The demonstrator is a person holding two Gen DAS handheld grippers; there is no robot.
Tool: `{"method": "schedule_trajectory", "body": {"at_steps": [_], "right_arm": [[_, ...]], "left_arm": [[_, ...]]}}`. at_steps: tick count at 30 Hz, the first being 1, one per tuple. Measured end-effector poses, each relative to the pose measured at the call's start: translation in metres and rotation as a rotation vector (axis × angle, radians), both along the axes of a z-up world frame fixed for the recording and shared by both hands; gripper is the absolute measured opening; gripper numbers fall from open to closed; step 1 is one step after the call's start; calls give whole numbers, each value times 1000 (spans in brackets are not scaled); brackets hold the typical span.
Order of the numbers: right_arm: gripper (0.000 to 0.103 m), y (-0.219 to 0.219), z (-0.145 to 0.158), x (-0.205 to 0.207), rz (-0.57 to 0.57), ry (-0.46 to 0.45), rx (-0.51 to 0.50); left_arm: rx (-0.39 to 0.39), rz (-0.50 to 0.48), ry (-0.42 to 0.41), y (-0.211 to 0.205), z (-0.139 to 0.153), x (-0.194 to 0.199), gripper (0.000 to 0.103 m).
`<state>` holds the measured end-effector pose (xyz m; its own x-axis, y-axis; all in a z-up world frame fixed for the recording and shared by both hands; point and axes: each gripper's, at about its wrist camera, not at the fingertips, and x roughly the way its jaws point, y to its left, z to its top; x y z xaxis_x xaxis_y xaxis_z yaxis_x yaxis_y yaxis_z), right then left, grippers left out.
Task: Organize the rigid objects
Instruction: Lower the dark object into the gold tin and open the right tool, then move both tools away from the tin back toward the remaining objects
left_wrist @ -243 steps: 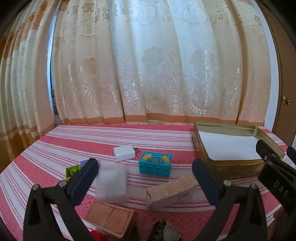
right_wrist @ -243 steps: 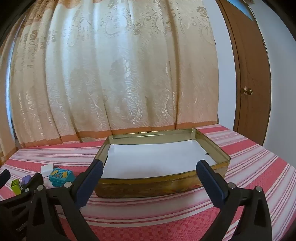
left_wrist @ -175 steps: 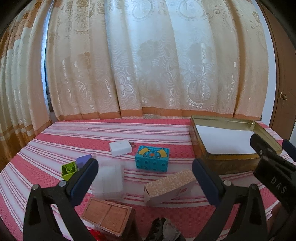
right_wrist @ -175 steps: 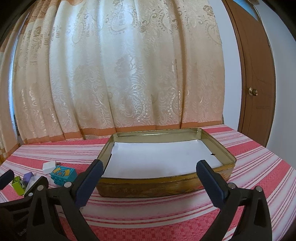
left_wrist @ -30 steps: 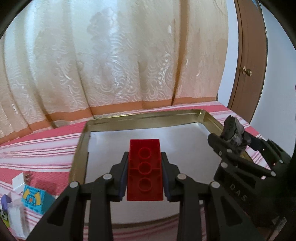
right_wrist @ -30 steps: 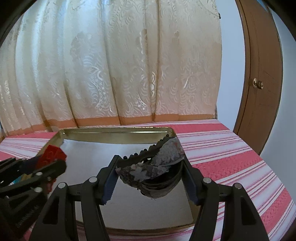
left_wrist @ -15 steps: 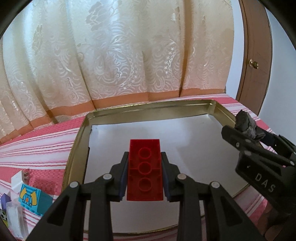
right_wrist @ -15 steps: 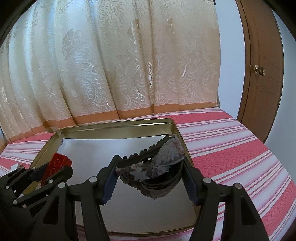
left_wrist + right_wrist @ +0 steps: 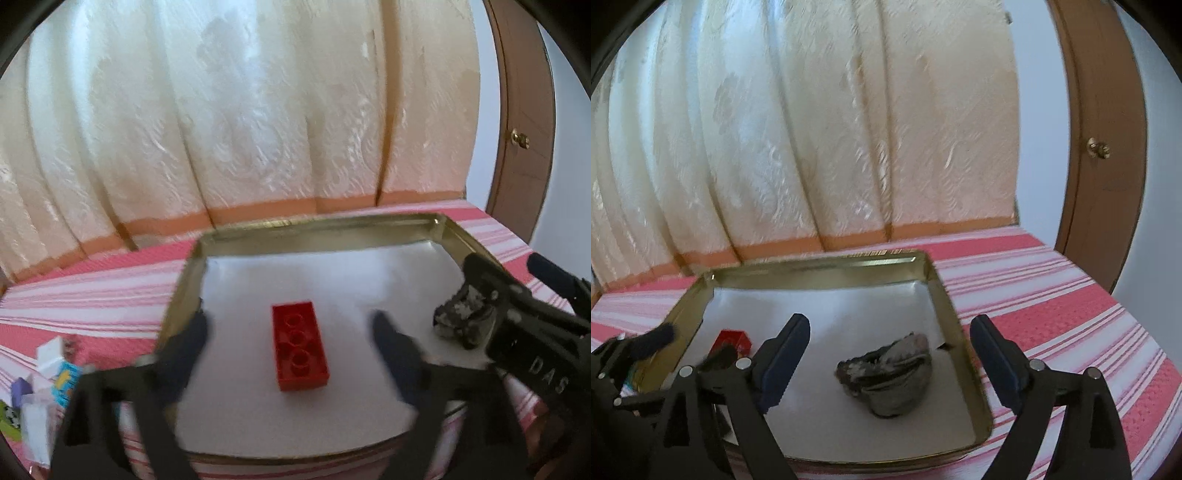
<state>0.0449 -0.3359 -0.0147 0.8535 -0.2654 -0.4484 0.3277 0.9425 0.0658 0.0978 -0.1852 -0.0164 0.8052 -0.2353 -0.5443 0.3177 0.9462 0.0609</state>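
A red brick (image 9: 300, 345) lies flat on the white paper inside the gold tin (image 9: 314, 225). My left gripper (image 9: 289, 326) straddles it, jaws opening wide, pads clear of the brick. A dark grey shell-like piece (image 9: 890, 373) rests on the paper near the tin's (image 9: 820, 262) right wall. My right gripper (image 9: 890, 325) hangs over it, jaws opening, pads not touching it. The shell-like piece (image 9: 461, 317) also shows in the left wrist view, by the right gripper's fingers (image 9: 495, 280). The red brick (image 9: 733, 339) peeks out behind the left gripper's fingers (image 9: 657, 341).
Left of the tin, a blue block (image 9: 64, 376), a white block (image 9: 50, 354) and other small toys lie on the red striped tablecloth (image 9: 1052, 302). A curtain hangs behind the table. A brown door (image 9: 1104, 147) stands at the right.
Both grippers have gone from shut to wide apart. The red brick and the shell-like piece have left the pads and now lie on the paper in the tin.
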Motion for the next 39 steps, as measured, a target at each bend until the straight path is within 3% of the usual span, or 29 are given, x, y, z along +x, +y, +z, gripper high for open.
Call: {"method": "schedule_trajectory", "body": {"at_steps": [3, 9, 14, 18, 27, 33, 39], "right_arm": [[91, -4, 4, -5, -18, -32, 8], [91, -5, 8, -12, -22, -83, 10], [91, 10, 11, -22, -15, -134, -63], [91, 21, 13, -27, -9, -158, -122], [91, 23, 13, -43, -66, -175, -99], [91, 42, 14, -47, -42, -171, -149], [90, 46, 13, -55, -38, -174, -111]], "left_arm": [[-6, 7, -63, 5, 10, -9, 103], [3, 38, -100, 18, 11, -21, 103], [42, 55, -172, 25, 11, -37, 103], [27, 64, -197, 33, 14, -46, 103], [17, 74, -205, 49, 15, -61, 103], [-3, 97, -185, 66, 14, -67, 103], [-33, 126, -163, 85, 13, -72, 103]]}}
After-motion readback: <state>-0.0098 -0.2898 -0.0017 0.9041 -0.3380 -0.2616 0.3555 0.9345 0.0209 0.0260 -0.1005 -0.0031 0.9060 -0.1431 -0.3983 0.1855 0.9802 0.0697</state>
